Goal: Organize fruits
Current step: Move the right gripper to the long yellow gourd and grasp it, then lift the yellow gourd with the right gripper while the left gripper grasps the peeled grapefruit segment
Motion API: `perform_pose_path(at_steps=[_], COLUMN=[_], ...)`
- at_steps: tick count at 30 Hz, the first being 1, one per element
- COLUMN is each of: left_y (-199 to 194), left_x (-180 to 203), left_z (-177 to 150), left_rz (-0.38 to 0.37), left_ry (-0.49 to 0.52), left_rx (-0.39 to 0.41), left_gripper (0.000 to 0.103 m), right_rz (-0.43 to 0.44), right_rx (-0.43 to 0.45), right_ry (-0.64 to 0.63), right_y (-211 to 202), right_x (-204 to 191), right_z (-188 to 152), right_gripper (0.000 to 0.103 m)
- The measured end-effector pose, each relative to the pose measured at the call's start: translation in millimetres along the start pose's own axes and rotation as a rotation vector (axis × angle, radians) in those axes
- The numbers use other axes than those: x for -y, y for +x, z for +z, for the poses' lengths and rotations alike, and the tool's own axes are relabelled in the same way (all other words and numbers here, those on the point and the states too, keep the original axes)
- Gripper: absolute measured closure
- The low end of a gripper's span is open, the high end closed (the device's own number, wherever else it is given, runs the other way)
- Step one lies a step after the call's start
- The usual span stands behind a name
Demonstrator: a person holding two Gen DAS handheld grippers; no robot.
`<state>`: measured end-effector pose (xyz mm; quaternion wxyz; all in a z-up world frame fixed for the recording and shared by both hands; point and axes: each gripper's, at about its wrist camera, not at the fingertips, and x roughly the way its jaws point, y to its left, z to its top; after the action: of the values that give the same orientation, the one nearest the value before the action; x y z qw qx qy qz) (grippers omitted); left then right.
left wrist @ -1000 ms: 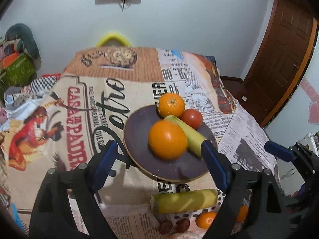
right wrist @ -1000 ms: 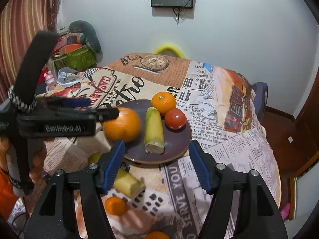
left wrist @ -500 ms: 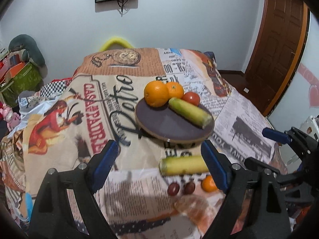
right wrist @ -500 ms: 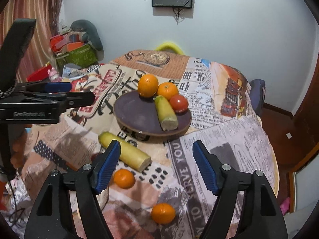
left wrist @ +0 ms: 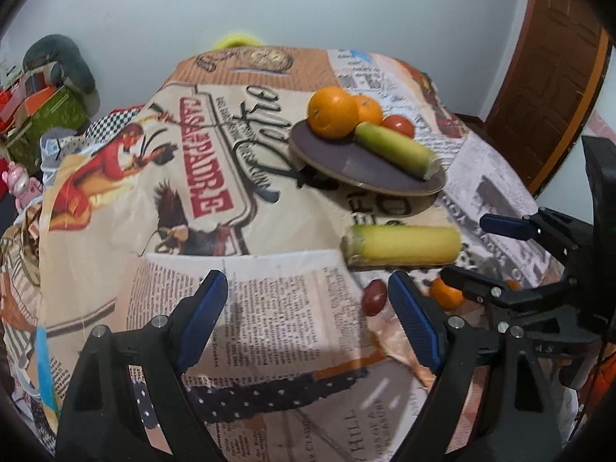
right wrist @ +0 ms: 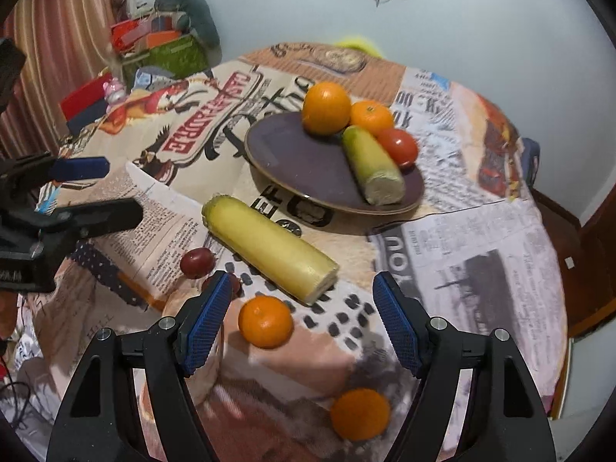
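A dark round plate (right wrist: 300,161) (left wrist: 358,165) holds a large orange (right wrist: 326,107), a smaller orange (right wrist: 371,117), a tomato (right wrist: 398,146) and a yellow-green cut stalk (right wrist: 371,165). On the cloth in front lie a longer yellow stalk (right wrist: 269,248) (left wrist: 402,245), two dark red grapes (right wrist: 197,262), a small orange (right wrist: 265,321) and another orange (right wrist: 360,414). My right gripper (right wrist: 300,325) is open, with the small orange between its fingers' span. My left gripper (left wrist: 308,327) is open and empty over the printed cloth, left of the grapes (left wrist: 374,297).
The table is covered by a printed newspaper-style cloth (left wrist: 215,177). Bags and clutter (right wrist: 161,44) stand off the table at far left. A wooden door (left wrist: 546,77) is at the right. The table edge drops away at right.
Both grippers have pulled back and down from the plate. The large orange that the left gripper carried over the plate now rests on it, at the far rim. The right gripper has lowered toward the small orange.
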<state>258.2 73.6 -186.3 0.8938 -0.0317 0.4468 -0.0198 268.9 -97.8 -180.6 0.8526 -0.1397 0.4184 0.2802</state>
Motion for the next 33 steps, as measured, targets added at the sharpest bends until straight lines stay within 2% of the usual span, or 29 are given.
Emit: perform_pose_path(at_steps=[3, 10, 12, 15, 17, 20, 27, 33], left_y=[9.6, 26.9, 28.2, 27.9, 25.0, 18.4, 1.3, -8.5], left_x=[-6.2, -10.3, -7.4, -1.3, 4.0, 11.9, 32.8, 54.8], left_z=[-1.6, -4.4, -5.4, -4.5, -4.1, -3.1, -5.7, -16.8], left_rz=[0.023, 0.014, 0.012, 0.011, 0.013, 0.01, -0.019, -0.059], left_ry=[-0.018, -0.033, -0.025, -0.006, 0.01, 0.025, 0.047, 0.067], left_rx=[-0.011, -0.039, -0.041, -0.039, -0.032, -0.019, -0.002, -0.02], left_gripper=[0.017, 0.017, 0.017, 0.017, 0.018, 0.018, 0.018, 0.018], right_rz=[0.002, 0.032, 0.047, 0.055, 0.057, 0.05, 0.013, -0.024], right_rx=[-0.033, -0.102, -0.098, -0.083, -0.078, -0.076, -0.067, -0.052], right_ry=[-0.016, -0.091, -0.089, -0.077, -0.062, -0.034, 0.074, 0.113], right_y=[15.6, 38.9, 39.6, 34.3, 28.3, 18.7, -10.1, -32.4], right_x=[-1.1, -5.7, -5.3, -1.2, 4.0, 13.7, 40.2, 43.2], right_z=[5.7, 13.8, 13.2, 9.1, 4.5, -1.8, -22.2, -39.0], right_gripper=[0.03, 0.033, 0.035, 0.041, 0.05, 0.056, 0.063, 0.066])
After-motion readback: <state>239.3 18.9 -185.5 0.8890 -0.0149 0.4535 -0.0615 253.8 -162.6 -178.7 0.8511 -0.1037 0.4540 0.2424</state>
